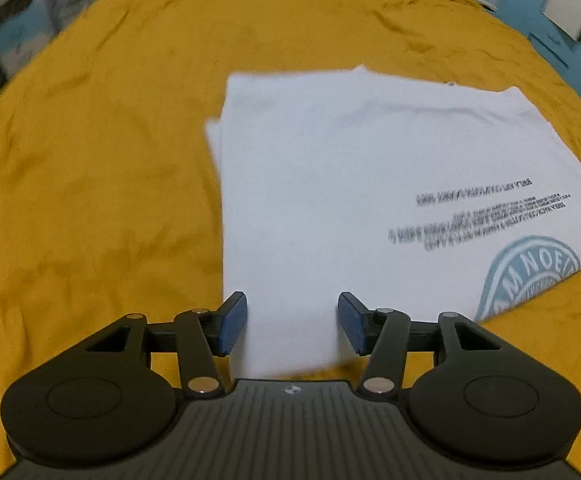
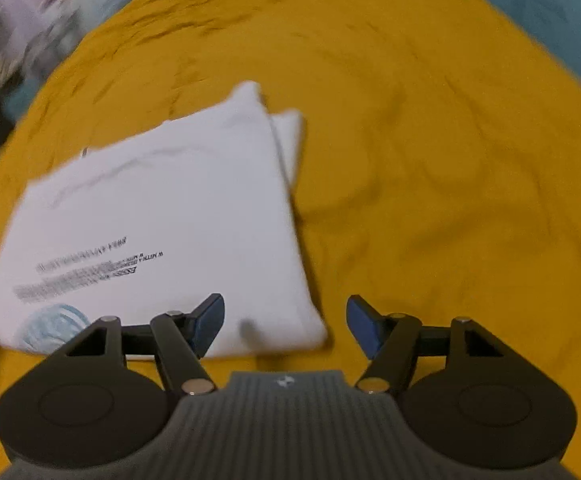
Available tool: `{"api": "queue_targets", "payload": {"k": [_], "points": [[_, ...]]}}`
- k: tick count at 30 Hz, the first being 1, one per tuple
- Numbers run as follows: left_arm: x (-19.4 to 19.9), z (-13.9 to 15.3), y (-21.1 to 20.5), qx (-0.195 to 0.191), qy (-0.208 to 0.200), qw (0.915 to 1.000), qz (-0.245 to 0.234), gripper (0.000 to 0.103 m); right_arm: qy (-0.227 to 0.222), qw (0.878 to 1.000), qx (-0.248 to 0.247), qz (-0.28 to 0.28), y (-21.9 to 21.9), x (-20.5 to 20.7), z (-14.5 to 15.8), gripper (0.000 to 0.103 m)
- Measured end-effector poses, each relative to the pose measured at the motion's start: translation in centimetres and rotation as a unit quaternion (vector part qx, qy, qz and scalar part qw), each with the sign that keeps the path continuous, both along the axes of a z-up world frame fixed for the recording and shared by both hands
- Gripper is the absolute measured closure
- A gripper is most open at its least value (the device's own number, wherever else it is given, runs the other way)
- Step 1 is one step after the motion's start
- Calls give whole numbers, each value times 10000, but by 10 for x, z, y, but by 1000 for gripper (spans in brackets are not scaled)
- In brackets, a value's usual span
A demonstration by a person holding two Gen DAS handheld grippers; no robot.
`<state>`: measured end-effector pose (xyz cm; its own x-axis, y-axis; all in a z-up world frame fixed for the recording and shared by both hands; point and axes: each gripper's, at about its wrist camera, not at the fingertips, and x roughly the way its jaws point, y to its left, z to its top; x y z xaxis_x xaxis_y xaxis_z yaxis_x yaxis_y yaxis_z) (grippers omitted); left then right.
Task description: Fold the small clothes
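A white folded T-shirt [image 1: 350,184] with black print and a pale blue round logo lies flat on the mustard yellow cloth [image 1: 90,160]. My left gripper [image 1: 292,322] is open and empty, just above the shirt's near left corner. In the right wrist view the same shirt [image 2: 162,216] lies to the left. My right gripper [image 2: 285,326] is open and empty, over the shirt's near right corner. Both views are blurred by motion.
The yellow cloth [image 2: 450,160] covers the whole surface, with wrinkles around the shirt. Blurred blue and white furniture [image 1: 562,8] stands beyond the far right edge. Blurred clutter [image 2: 18,20] lies past the far left edge.
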<state>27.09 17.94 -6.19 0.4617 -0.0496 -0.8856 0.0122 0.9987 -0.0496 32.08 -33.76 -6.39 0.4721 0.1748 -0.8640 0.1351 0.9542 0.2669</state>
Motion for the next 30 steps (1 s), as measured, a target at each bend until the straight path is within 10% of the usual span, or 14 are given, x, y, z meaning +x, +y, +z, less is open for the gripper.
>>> {"api": "queue_targets", "payload": {"k": [6, 8, 10, 13, 24, 30], "points": [[-24, -15, 26, -929, -63, 9912, 936, 43, 78, 9828, 1556, -994, -27, -18, -31, 42], [-25, -17, 29, -945, -87, 9891, 1124, 59, 85, 9758, 1842, -1176, -26, -18, -41, 59], [-23, -18, 27, -642, -27, 9907, 1201, 80, 82, 9775, 1667, -1287, -20, -16, -47, 85], [-19, -17, 21, -82, 144, 9926, 1202, 97, -36, 9799, 1491, -1327, -20, -14, -48, 95], [-9, -34, 1, 915, 557, 9907, 834, 90, 155, 9885, 992, -1132, -21, -14, -66, 103], [-11, -13, -12, 1683, 467, 9825, 652, 90, 49, 9978, -45, -657, -24, -22, -43, 103]]}}
